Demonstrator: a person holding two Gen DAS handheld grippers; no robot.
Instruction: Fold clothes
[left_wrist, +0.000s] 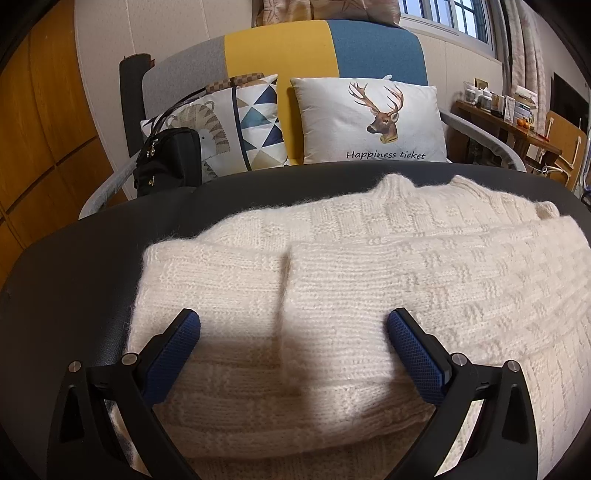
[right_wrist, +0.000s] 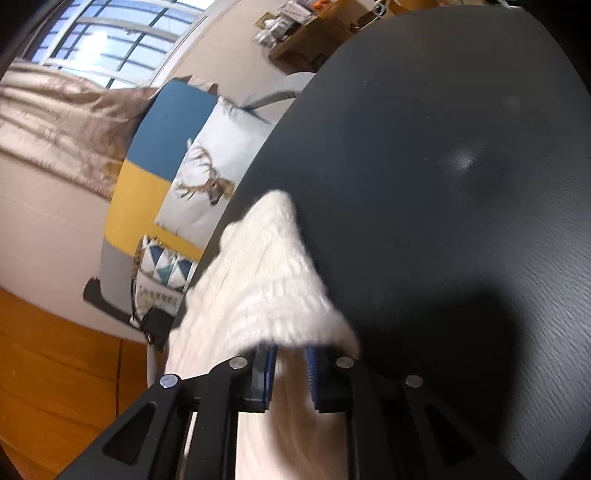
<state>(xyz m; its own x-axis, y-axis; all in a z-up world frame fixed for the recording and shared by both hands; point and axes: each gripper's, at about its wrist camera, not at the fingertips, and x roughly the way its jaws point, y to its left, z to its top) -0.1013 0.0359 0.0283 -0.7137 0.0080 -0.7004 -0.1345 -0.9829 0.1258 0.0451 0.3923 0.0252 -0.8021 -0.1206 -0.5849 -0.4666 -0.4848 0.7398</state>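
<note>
A cream knitted sweater (left_wrist: 369, 266) lies spread on the dark round table (left_wrist: 74, 266), with both sleeves folded in over its body. My left gripper (left_wrist: 293, 325) is open and empty, its blue pads (left_wrist: 173, 350) hovering just above the sweater's near part. In the right wrist view my right gripper (right_wrist: 290, 356) is shut on a fold of the sweater (right_wrist: 273, 280) and holds it lifted above the table (right_wrist: 443, 147). The cloth drapes over the fingertips and hides them. That view is tilted and blurred.
A sofa with a deer cushion (left_wrist: 373, 122), a triangle-pattern cushion (left_wrist: 255, 122) and a black bag (left_wrist: 166, 162) stands behind the table. A wooden shelf with small items (left_wrist: 506, 118) is at the right. The table edge curves close to the sweater's left side.
</note>
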